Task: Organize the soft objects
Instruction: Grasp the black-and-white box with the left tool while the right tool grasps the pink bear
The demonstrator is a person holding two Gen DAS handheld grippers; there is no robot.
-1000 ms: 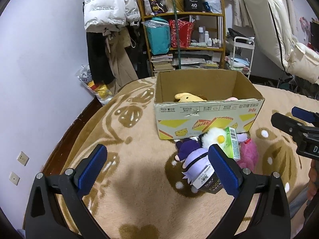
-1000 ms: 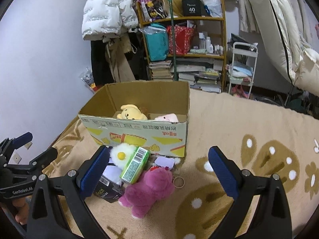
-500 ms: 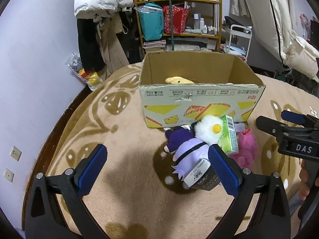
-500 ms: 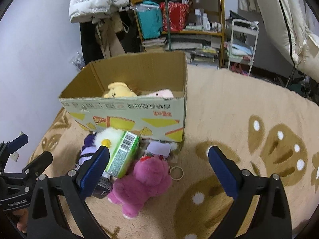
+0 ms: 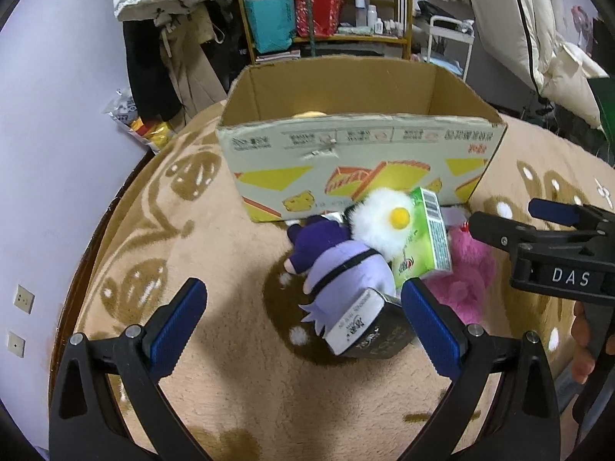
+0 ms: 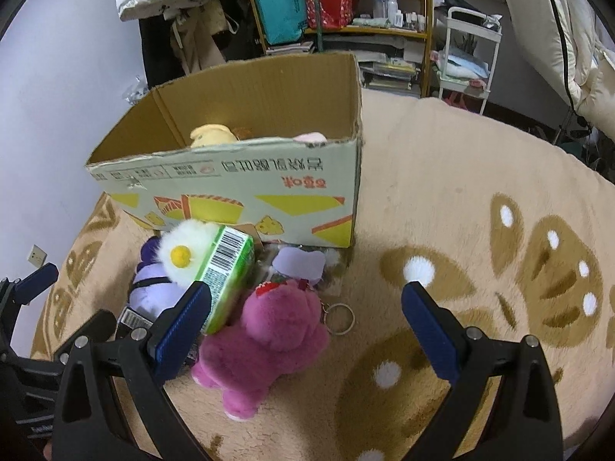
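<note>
An open cardboard box (image 5: 357,165) (image 6: 246,188) stands on the beige patterned blanket, with a yellow plush (image 6: 209,136) and a pink plush (image 6: 309,137) inside. In front of it lies a pile: a purple plush (image 5: 338,265) (image 6: 150,284), a white fluffy egg plush (image 5: 384,223) (image 6: 184,249), a green carton (image 5: 430,238) (image 6: 225,272), a dark box (image 5: 369,330) and a pink bear plush (image 6: 265,334) (image 5: 465,272). My left gripper (image 5: 303,326) is open just before the purple plush. My right gripper (image 6: 307,326) is open over the pink bear.
A shelf (image 5: 326,11) with bags and books, hanging coats (image 5: 165,27) and a white trolley (image 6: 465,53) stand behind the box. A key ring (image 6: 338,319) lies by the pink bear. A white wall (image 5: 50,115) and the bed's edge are on the left.
Both grippers have moved forward and down toward the pile, which now looks larger and closer. Both stay open.
</note>
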